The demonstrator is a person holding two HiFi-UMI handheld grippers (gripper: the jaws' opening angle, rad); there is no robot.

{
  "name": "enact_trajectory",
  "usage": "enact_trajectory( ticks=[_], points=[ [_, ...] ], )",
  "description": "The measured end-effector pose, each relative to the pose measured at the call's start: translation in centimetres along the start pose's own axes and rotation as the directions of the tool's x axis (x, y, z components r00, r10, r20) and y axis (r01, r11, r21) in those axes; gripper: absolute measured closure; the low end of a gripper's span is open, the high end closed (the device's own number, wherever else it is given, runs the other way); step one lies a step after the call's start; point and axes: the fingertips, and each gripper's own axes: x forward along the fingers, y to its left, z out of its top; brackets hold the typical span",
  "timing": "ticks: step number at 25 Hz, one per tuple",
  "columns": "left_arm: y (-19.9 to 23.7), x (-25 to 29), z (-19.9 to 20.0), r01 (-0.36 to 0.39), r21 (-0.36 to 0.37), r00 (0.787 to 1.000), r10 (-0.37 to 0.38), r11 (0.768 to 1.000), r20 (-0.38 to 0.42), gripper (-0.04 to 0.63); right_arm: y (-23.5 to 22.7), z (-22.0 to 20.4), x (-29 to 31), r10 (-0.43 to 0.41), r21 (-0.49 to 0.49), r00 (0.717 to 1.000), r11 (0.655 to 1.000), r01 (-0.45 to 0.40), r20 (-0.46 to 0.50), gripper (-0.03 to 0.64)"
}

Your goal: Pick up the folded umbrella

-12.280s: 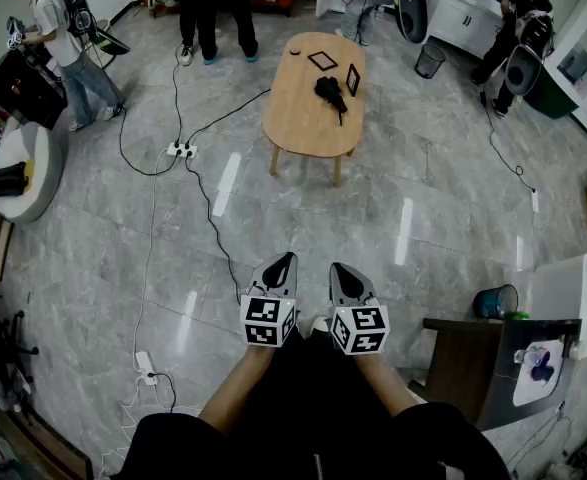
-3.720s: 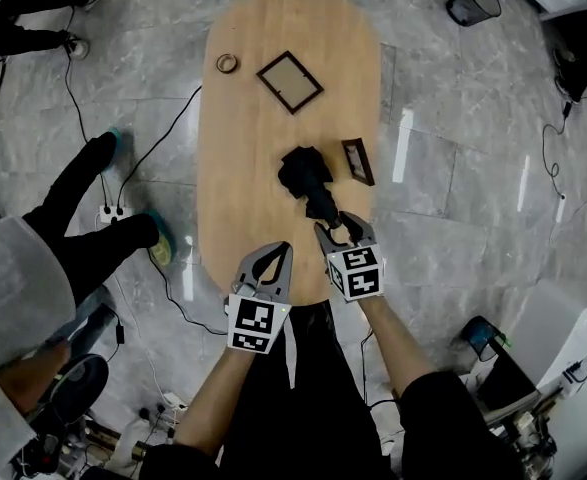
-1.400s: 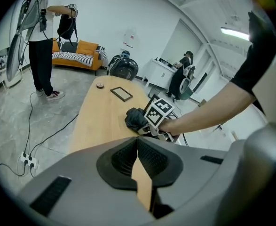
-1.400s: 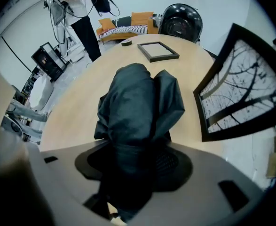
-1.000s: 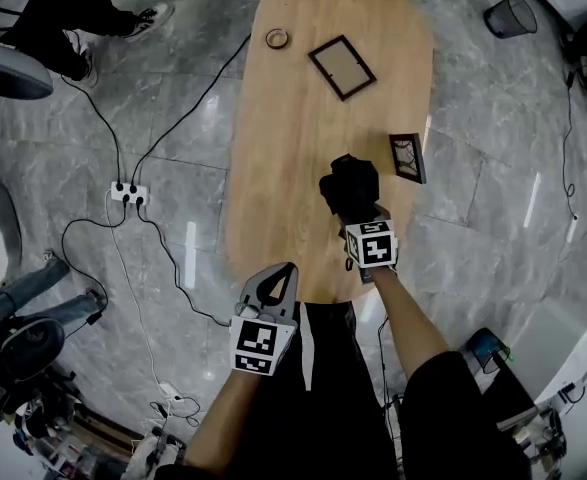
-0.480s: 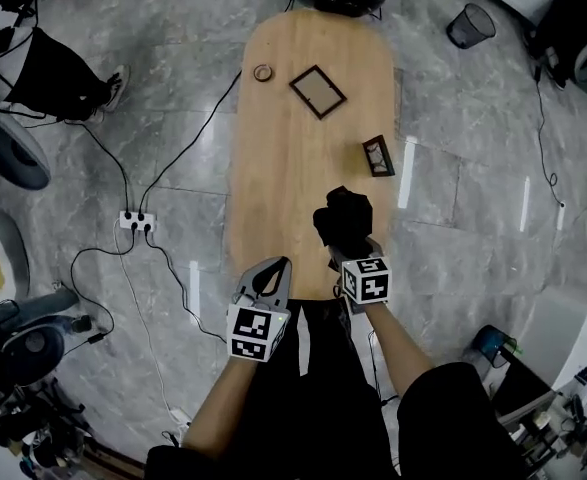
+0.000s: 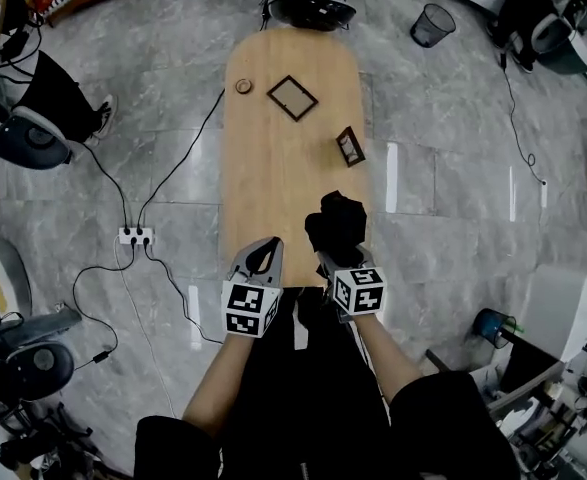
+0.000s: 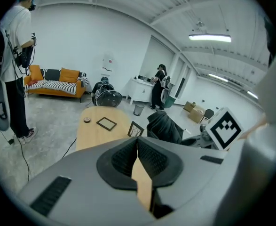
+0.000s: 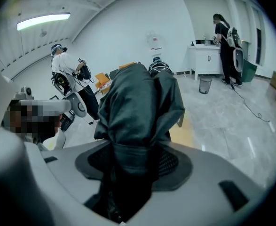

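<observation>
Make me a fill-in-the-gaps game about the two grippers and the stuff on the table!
The right gripper is shut on the black folded ____.
The left gripper is shut and holds ____.
____ picture frames sit on the wooden table.
Missing words: umbrella; nothing; two.

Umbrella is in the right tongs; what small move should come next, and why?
Probably raise the right tongs a little higher: they clamp the folded umbrella, whose loose fabric hangs over the near end of the table, so clearance looks uncertain.
</observation>
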Motion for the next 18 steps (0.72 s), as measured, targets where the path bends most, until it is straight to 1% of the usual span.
enact_trajectory(
  ticks=[3,6,9,15,18],
  points=[
    [-1.3,-1.1,0.7,-0.009,0.013,1.000,0.009,1.000,0.021,0.580,0.4,0.3,-2.5,-0.002,0.011,0.999,1.000,0.001,0.032,0.383],
    [-2.7,-2.4,1.0,-0.028,0.005,0.999,0.027,1.000,0.046,0.580,1.0,0.6,-5.1,0.015,0.021,0.997,1.000,-0.017,0.079,0.383],
    [-4.3,-4.2,1.2,-0.042,0.003,0.997,0.042,0.999,0.072,0.580,1.9,1.2,-7.9,0.034,-0.009,0.992,0.999,-0.033,0.125,0.383],
    [-7.8,-6.8,1.1,-0.064,0.032,0.993,0.061,0.997,0.101,0.580,3.0,1.6,-13.1,0.068,-0.061,0.976,0.997,-0.056,0.208,0.383],
    [-9.3,-7.7,1.2,-0.071,0.049,0.991,0.065,0.996,0.114,0.580,3.2,1.6,-15.4,0.080,-0.066,0.965,0.996,-0.066,0.250,0.383]
  ],
)
